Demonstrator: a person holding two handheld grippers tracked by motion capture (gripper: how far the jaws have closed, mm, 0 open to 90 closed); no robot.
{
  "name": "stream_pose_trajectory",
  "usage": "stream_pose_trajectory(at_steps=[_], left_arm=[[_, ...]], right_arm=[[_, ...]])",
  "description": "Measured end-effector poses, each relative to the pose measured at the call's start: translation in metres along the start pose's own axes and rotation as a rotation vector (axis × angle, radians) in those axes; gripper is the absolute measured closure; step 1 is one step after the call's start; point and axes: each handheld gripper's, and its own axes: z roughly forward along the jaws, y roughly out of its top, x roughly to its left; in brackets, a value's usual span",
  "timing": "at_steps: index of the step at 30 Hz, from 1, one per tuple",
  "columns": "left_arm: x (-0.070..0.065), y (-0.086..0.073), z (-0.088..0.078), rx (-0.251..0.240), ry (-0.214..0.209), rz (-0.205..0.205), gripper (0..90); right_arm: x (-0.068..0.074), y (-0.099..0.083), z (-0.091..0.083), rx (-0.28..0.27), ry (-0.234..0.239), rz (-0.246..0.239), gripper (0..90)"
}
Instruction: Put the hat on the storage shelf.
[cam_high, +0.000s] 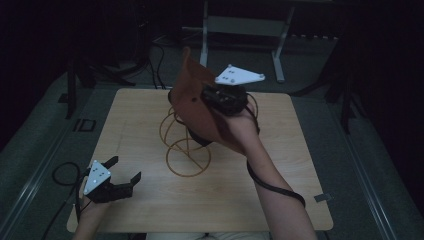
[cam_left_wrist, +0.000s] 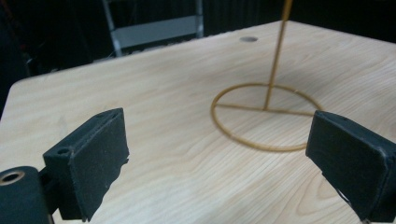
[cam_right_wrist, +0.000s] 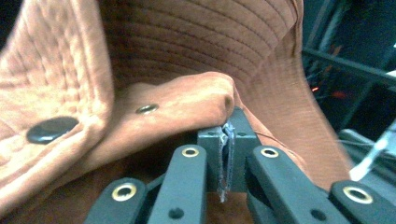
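Nearest the person, the left tool (cam_high: 125, 176) hovers low over the worktop (cam_high: 280, 165) with its jaws wide and nothing between them. Farther off, the wire stand (cam_high: 186, 145) rests on the worktop on its ring base. Above it, the right tool (cam_high: 207, 97) is clamped tight on a fold of the brown hat (cam_high: 192, 95), held in the air. The pinch takes only a little cloth, so the hat could slip free. Lowered off-centre, it could snag and tip the light stand, which nothing steadies.
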Motion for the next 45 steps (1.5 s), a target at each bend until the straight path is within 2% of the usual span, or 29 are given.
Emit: stream_pose_trajectory(at_steps=[5, 10, 13, 18, 22, 26, 29, 31, 33, 36, 40, 45], left_arm=[[0.007, -0.006, -0.002, 0.008, 0.014, -0.025, 6.2], [0.011, -0.01, -0.003, -0.002, 0.009, -0.036, 6.2], [0.014, -0.014, -0.003, -0.006, 0.007, -0.057, 6.2], [0.016, -0.018, -0.001, 0.002, -0.001, -0.068, 6.3], [0.017, -0.02, 0.0, 0.006, -0.005, -0.08, 6.3], [0.018, -0.021, -0.001, -0.003, -0.01, -0.09, 6.3], [0.02, -0.022, -0.002, -0.01, -0.01, -0.103, 6.3], [0.021, -0.024, -0.002, -0.014, -0.01, -0.118, 6.3], [0.021, -0.025, -0.002, -0.014, -0.008, -0.116, 6.3], [0.021, -0.025, -0.002, -0.013, -0.005, -0.117, 6.3], [0.021, -0.025, -0.002, -0.017, 0.0, -0.121, 6.3], [0.021, -0.027, -0.001, -0.008, -0.004, -0.121, 6.3]], right_arm=[[0.016, -0.008, 0.032, 0.088, 0.061, -0.025, 87.1], [0.024, -0.011, 0.052, 0.149, 0.104, -0.029, 86.8], [0.028, -0.015, 0.066, 0.194, 0.132, -0.028, 85.9], [0.029, -0.016, 0.074, 0.21, 0.14, -0.017, 84.8], [0.04, -0.013, 0.078, 0.233, 0.114, -0.072, 80.5], [0.043, -0.013, 0.081, 0.237, 0.136, -0.058, 61.5], [0.045, -0.013, 0.08, 0.231, 0.138, -0.074, 51.0], [0.044, -0.011, 0.079, 0.24, 0.144, -0.074, 44.1], [0.042, -0.007, 0.075, 0.245, 0.142, -0.061, 39.1], [0.04, -0.002, 0.069, 0.251, 0.195, -0.036, 32.5], [0.039, 0.002, 0.062, 0.231, 0.241, -0.025, 29.6], [0.035, 0.003, 0.053, 0.195, 0.272, 0.007, 21.4]])
